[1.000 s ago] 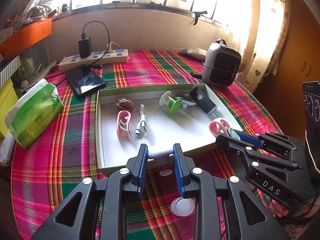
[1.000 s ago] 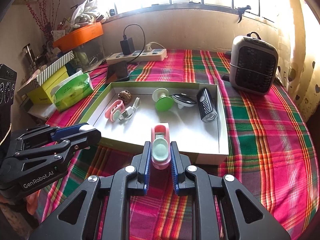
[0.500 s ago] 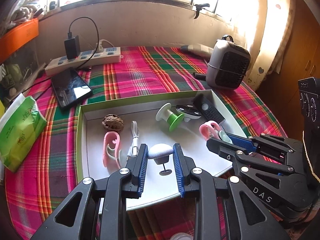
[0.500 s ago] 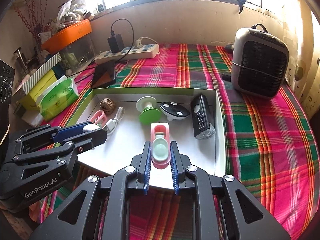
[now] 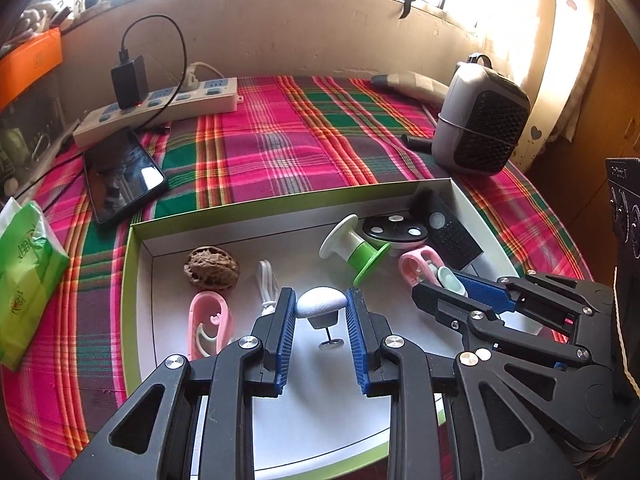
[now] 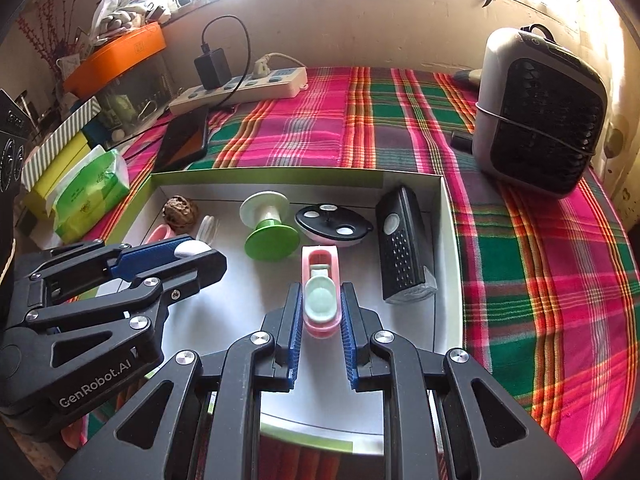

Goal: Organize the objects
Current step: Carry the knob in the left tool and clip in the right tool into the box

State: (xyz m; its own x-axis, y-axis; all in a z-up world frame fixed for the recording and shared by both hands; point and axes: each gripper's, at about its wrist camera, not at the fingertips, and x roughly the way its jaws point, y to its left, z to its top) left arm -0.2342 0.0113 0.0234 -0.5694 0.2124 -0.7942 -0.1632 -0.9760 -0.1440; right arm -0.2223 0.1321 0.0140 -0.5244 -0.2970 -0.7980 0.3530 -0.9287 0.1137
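Looking nearly done: left claw [image 5: 321, 316] gripping a white knob [image 5: 322, 301] and right claw [image 6: 322, 312] clamping a pink clip [image 6: 321, 294] over the box [image 6: 448, 240], already holding several bits, both just need dropping.

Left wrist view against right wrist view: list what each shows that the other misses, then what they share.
Only the left wrist view shows the pin and disc under the white knob held in the left tongs, and the whole pink clip.

Only the right wrist view shows the orange bin fully and the striped box.

Both show the green-rimmed box, walnut, green spool, black grater, and right tongs gripping the pink holder.
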